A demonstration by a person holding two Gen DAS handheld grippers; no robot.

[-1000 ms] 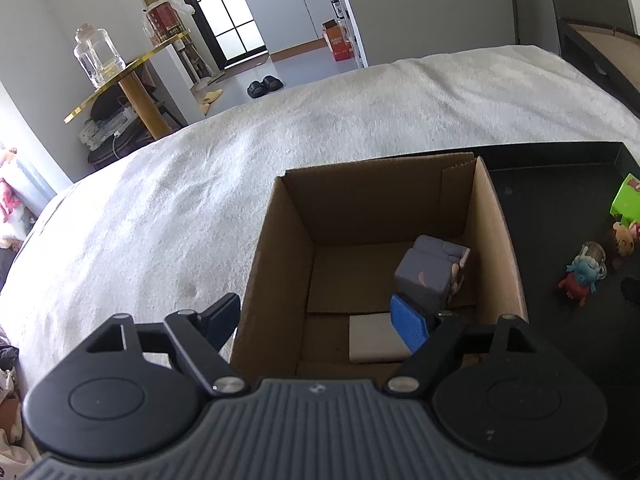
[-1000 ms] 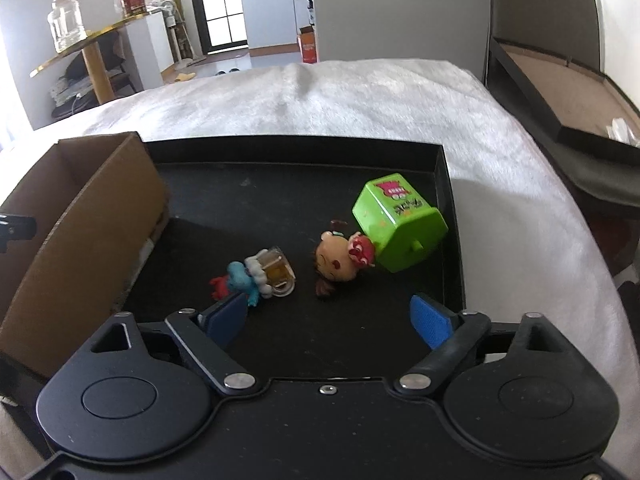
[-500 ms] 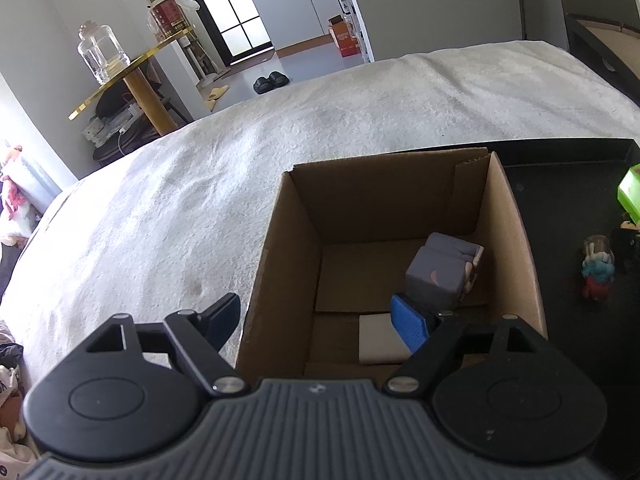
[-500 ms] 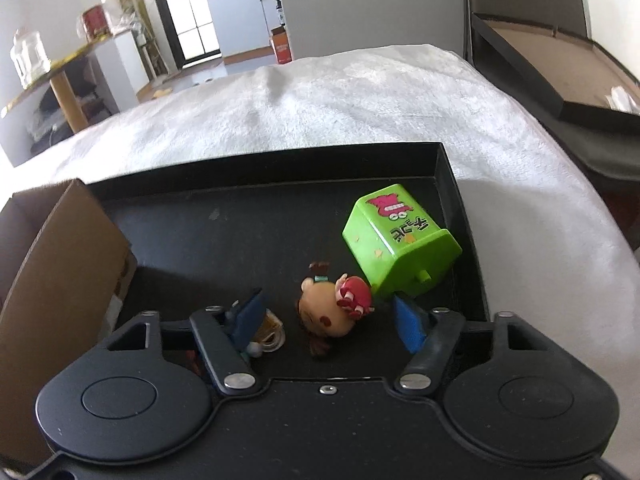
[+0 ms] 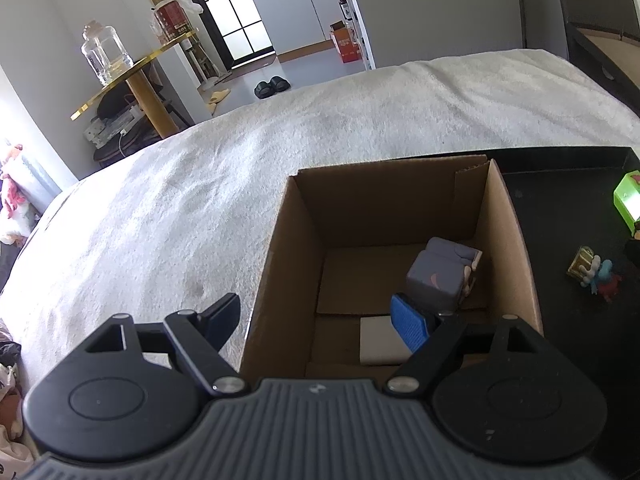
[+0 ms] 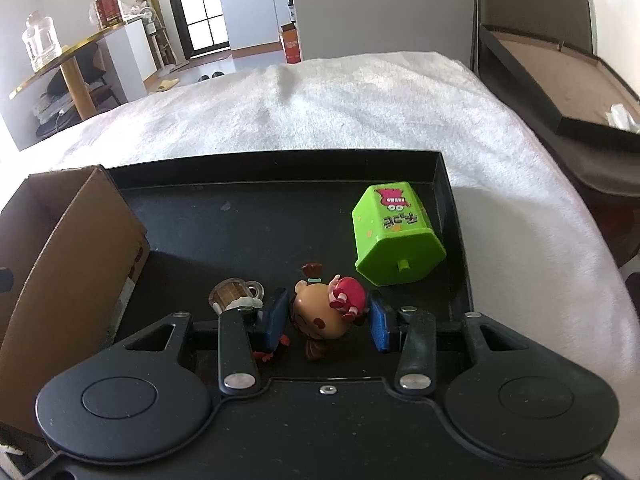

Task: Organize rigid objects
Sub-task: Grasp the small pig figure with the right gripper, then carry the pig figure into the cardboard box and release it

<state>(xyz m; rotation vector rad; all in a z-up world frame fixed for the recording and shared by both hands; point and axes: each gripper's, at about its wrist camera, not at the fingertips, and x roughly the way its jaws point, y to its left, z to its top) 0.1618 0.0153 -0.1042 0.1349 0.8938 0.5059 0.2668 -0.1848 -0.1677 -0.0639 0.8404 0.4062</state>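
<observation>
Just beside the doll figure (image 6: 326, 316) lie a green box (image 6: 394, 236) and mug toy (image 6: 234, 294).

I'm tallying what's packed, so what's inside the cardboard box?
The cardboard box holds a grey-purple block toy and a flat white piece. The left hand-held gripper covers its near floor.

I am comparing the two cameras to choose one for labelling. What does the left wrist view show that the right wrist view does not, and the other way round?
Only the left wrist view shows the inside of the cardboard box: a grey block toy and a white flat piece. It also shows the open left gripper.

Only the right wrist view shows the right gripper, whose jaws have just been closing on the doll figure, and the whole green toy box.

Both show the black tray, the small blue-and-red figure with the mug and the white blanket.
</observation>
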